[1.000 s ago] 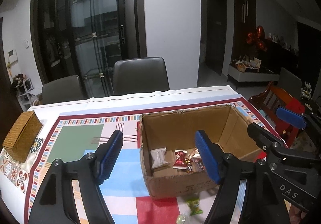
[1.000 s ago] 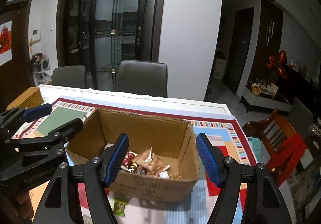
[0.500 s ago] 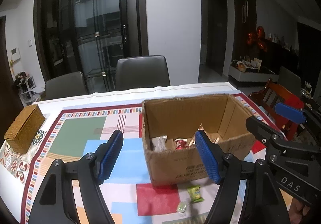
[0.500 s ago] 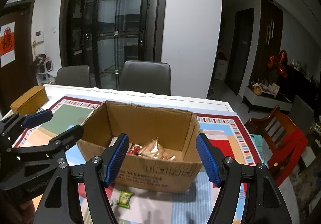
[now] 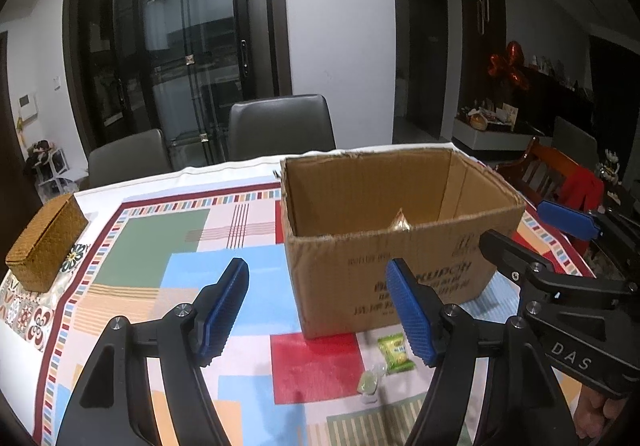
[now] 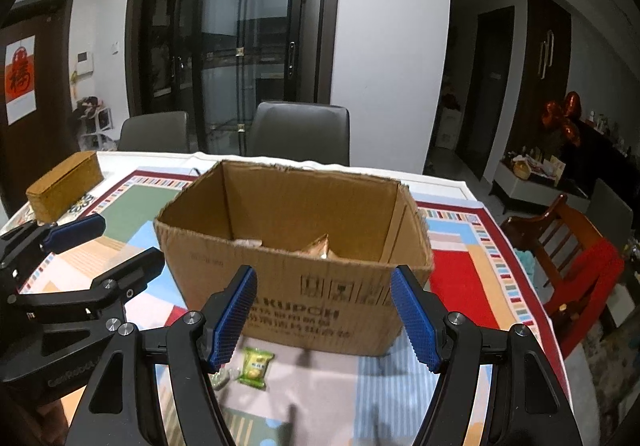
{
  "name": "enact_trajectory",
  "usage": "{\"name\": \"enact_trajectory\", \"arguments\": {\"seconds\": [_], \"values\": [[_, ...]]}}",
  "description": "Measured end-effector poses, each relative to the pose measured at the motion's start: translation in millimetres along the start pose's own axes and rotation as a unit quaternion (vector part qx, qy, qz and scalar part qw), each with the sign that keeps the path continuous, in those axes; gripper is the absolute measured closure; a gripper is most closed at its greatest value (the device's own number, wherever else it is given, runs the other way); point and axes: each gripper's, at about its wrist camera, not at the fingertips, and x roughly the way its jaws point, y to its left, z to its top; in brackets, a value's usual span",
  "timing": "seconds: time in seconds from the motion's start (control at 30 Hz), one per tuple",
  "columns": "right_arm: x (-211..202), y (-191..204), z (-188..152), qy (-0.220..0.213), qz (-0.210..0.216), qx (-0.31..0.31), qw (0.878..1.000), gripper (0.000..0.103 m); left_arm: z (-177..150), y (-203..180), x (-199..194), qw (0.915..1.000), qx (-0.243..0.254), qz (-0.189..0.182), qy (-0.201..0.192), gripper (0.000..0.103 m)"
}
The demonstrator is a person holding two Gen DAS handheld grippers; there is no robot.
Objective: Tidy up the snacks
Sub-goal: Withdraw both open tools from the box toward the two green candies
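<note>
Since a second earlier you had brought both grippers down and back toward the near edge of the table [image 5: 240,330], so the cardboard box [image 5: 400,246] that you had looked down into now showed its printed front wall, with only a gold wrapper tip [image 5: 401,222] peeking over the rim. Your left gripper [image 5: 320,310] had its fingers closing slightly yet still wide apart with nothing between them, and your right gripper [image 6: 326,320] was equally wide and empty. The green snack packet [image 6: 256,363] and a small pale candy [image 5: 370,382] lay on the table just in front of the box.
</note>
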Motion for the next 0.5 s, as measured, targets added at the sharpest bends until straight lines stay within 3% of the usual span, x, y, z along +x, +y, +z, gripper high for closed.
{"name": "enact_trajectory", "arguments": {"seconds": [0.27,0.5], "values": [[6,1,-21,0.022,0.001,-0.004,1.000,0.033,-23,-8,0,0.9996,0.023,-0.002,0.015,0.033],[16,5,-37,0.056,0.016,-0.010,0.998,0.035,-47,-14,12,0.9980,0.032,-0.018,0.052,0.035]]}}
